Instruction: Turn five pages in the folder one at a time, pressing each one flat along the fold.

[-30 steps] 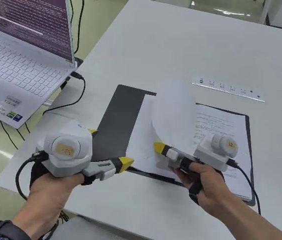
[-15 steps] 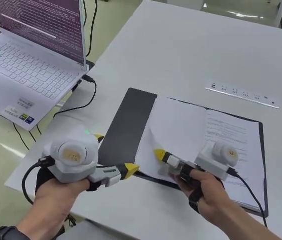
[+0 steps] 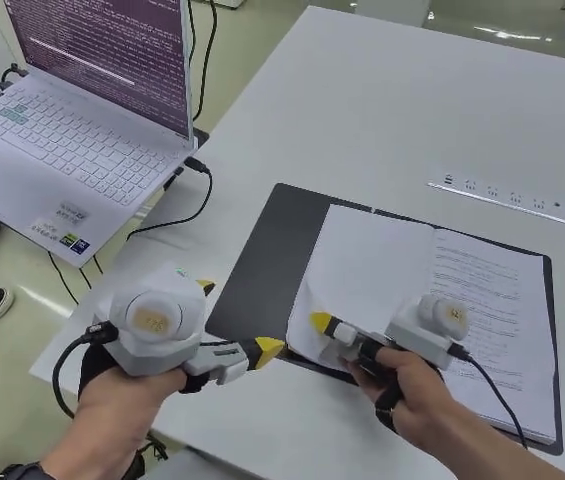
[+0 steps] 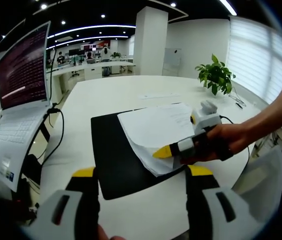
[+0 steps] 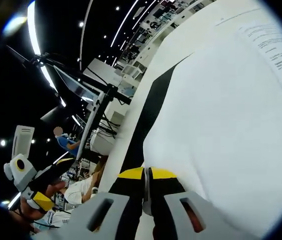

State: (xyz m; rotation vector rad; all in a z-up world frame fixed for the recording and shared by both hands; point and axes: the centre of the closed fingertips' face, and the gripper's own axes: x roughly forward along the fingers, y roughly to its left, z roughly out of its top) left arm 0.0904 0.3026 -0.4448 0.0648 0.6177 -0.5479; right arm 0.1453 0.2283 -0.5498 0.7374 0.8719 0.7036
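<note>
Folder (image 3: pixel 262 265): black, open and flat, lying toward 4 o'clock in the head view. Its bare inside cover spreads out on the 9 o'clock side.
Turned page (image 3: pixel 372 265): white, blank reverse face up. It lies across the fold toward 9 o'clock and overlaps part of the black cover. The sheet is slightly bowed and not pressed flat.
Hold: the 7 o'clock corner of the turned page is clamped between the closed jaws of the right gripper (image 3: pixel 320 322), near the folder's 6 o'clock edge.
Printed pages (image 3: pixel 492 300): a white stack with lines of text, flat on the 3 o'clock side.
</note>
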